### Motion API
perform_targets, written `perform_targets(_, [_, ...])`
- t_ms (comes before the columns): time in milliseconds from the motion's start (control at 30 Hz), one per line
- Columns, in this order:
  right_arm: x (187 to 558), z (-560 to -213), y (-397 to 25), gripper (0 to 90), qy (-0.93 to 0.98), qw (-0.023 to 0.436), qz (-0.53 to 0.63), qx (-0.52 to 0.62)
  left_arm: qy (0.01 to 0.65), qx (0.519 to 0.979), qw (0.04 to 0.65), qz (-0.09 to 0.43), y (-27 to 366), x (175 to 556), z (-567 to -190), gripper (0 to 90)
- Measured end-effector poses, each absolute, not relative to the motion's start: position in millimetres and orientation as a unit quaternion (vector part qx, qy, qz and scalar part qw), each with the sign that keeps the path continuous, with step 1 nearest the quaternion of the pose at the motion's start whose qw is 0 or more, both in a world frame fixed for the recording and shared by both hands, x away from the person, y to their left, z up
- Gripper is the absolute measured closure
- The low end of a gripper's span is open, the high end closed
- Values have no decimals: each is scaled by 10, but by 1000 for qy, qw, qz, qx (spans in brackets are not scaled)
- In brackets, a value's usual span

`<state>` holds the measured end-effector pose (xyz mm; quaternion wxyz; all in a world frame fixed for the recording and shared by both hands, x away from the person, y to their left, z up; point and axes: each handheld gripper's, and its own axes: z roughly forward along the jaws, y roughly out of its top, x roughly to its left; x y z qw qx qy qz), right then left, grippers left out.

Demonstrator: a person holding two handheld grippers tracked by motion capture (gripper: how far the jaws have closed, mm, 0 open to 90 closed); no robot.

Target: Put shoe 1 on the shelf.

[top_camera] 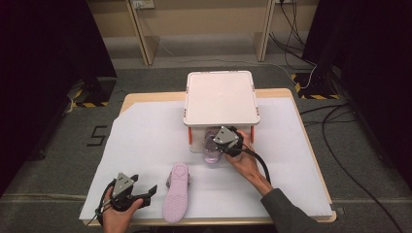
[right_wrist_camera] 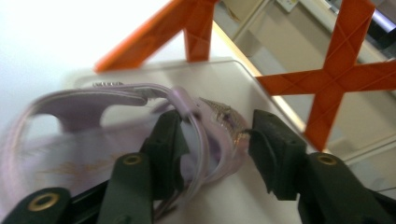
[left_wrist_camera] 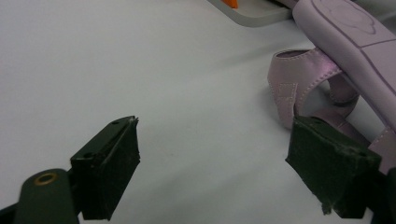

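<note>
- The left gripper [top_camera: 145,195] sits low over the white sheet [top_camera: 141,141] at the near edge of the table, held in the person's left hand [top_camera: 119,209]. Its jaws stand wide apart with nothing between them.
- Seen along those jaws in the left gripper view [left_wrist_camera: 212,175], bare sheet [left_wrist_camera: 140,70] lies in the gap, and the right-hand jaw is just beside a strap of the lilac sandal [left_wrist_camera: 345,56], perhaps touching it; I cannot tell which.
- That sandal [top_camera: 177,191] lies sole up on the sheet, just to the right of the left gripper, toe toward the person.
- Farther out, the right gripper [top_camera: 219,144] is held in the person's right hand [top_camera: 247,159], up against the near face of the box [top_camera: 221,99].
- It has hold of a second sandal [top_camera: 212,148], which hangs at the box's near side, just left of the gripper.
- In the right gripper view [right_wrist_camera: 217,140] the jaws are part closed around the straps [right_wrist_camera: 196,116] of this second sandal [right_wrist_camera: 84,140]; the left jaw presses on them, while whether the right jaw touches is blurred.
- Beyond those jaws stand the box's orange braces [right_wrist_camera: 336,79] and its pale wall.
- The box has a white lid [top_camera: 221,94] shut on top and stands at the far middle of the table, well beyond the left gripper.
</note>
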<state>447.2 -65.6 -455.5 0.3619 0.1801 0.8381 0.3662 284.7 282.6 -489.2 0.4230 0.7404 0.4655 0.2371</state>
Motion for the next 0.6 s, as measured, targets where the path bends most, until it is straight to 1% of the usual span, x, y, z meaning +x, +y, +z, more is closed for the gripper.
perform_targets(67, [4403, -4506, -697, 496, 835, 347, 383, 188, 467, 740, 422, 237, 2834, 2847, -4889, 163])
perform_targets(100, [4383, -4489, -715, 495, 833, 340, 392, 190, 467, 740, 422, 237, 2834, 2848, -4889, 163])
perform_targets(167, [4315, -4435, -758, 477, 831, 313, 413, 201, 466, 741, 422, 238, 2827, 2848, -4889, 163])
perform_targets(233, [4246, -4409, -784, 453, 827, 298, 429, 209, 466, 741, 421, 237, 2825, 2845, -4887, 163])
perform_targets(267, [4246, -4409, -784, 453, 827, 298, 429, 209, 466, 741, 421, 237, 2825, 2845, -4887, 163])
perform_targets(300, [4156, -4398, -796, 406, 824, 273, 441, 229, 465, 741, 423, 237, 2821, 2848, -4888, 163])
perform_targets(367, [4106, -4418, -786, 371, 825, 253, 447, 237, 465, 741, 422, 237, 2823, 2846, -4886, 163])
perform_targets(467, [4038, -4496, -748, 343, 833, 255, 429, 239, 464, 740, 424, 240, 2826, 2841, -4877, 163])
perform_targets(600, [4018, -4571, -716, 344, 840, 254, 420, 231, 465, 740, 423, 239, 2836, 2841, -4878, 163])
